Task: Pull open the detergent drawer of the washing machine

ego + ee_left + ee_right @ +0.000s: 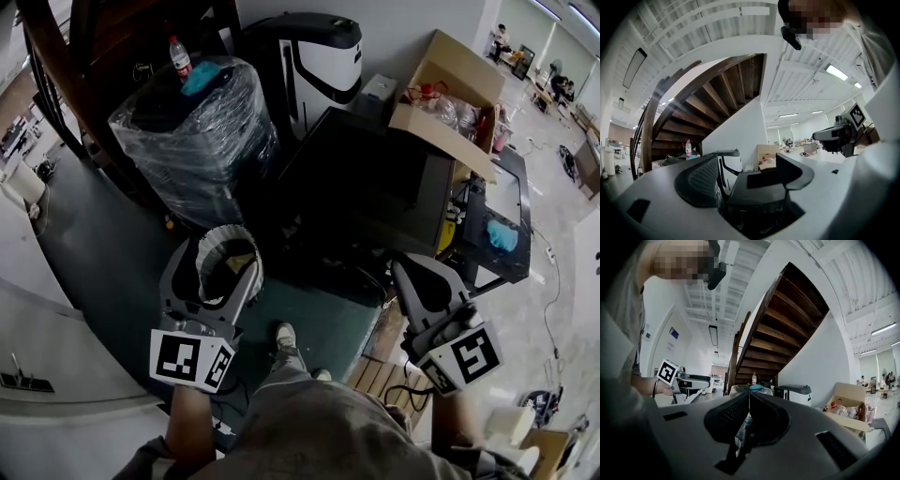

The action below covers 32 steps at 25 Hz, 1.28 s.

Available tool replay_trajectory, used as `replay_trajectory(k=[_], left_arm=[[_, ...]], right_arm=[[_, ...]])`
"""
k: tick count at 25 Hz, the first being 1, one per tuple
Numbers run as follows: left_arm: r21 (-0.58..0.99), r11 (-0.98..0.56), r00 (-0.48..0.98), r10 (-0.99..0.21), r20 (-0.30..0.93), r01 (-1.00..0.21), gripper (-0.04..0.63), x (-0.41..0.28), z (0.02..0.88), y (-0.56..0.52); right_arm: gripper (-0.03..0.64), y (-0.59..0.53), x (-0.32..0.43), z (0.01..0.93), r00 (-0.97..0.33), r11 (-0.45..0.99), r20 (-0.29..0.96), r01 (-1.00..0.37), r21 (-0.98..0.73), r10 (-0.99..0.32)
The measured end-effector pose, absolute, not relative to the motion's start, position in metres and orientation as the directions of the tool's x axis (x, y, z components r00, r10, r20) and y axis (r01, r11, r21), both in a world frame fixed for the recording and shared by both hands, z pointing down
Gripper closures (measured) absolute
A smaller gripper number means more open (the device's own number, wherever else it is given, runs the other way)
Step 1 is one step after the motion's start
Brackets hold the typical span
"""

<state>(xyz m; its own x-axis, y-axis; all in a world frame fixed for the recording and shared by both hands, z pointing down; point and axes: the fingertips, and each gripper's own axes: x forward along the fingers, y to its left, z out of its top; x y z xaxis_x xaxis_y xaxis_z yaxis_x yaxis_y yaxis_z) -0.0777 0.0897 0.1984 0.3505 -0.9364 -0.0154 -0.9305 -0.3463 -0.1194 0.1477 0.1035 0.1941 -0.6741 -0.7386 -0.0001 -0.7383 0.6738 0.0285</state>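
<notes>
While beside washing machine (pixel 366 187), wrapped bundle (pixel 192 131)

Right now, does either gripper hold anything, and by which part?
Nothing is held. The left gripper stands open with nothing between its jaws; the right gripper is shut and empty.

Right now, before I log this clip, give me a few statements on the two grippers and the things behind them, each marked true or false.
1. The left gripper has its jaws apart with nothing held. True.
2. The right gripper is clamped on a drawer handle. False: its jaws are together on nothing, in open air.
3. A bottle stands on the plastic-wrapped load. True.
4. The cardboard box is taped shut. False: its flaps are open and things show inside.
</notes>
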Motion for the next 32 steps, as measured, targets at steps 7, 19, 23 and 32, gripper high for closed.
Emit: replay_trajectory(k=[7, 19, 23, 32], left_arm=[[-0.041, -0.373, 0.372, -0.928, 0.028, -0.927, 0.204, -0.098, 0.223, 0.026], [0.187, -0.436, 0.461, -0.878, 0.126, -0.88, 0.199, -0.131, 0.284, -0.083], [0.247, -0.448, 0.491, -0.858, 0.151, -0.859, 0.198, -0.142, 0.307, -0.11], [0.478, -0.429, 0.554, -0.818, 0.153, -0.766, 0.198, -0.158, 0.37, -0.152]], right_arm=[[0.586, 0.042, 0.119, 0.199, -0.654, 0.655, 0.033, -0.755, 0.026, -0.756], [0.586, -0.055, 0.075, 0.223, -0.633, 0.641, 0.125, -0.767, 0.036, -0.764], [0.586, -0.082, 0.058, 0.23, -0.617, 0.626, 0.137, -0.78, 0.029, -0.775], [0.586, -0.12, 0.027, 0.26, -0.59, 0.606, 0.198, -0.795, 0.03, -0.783]])
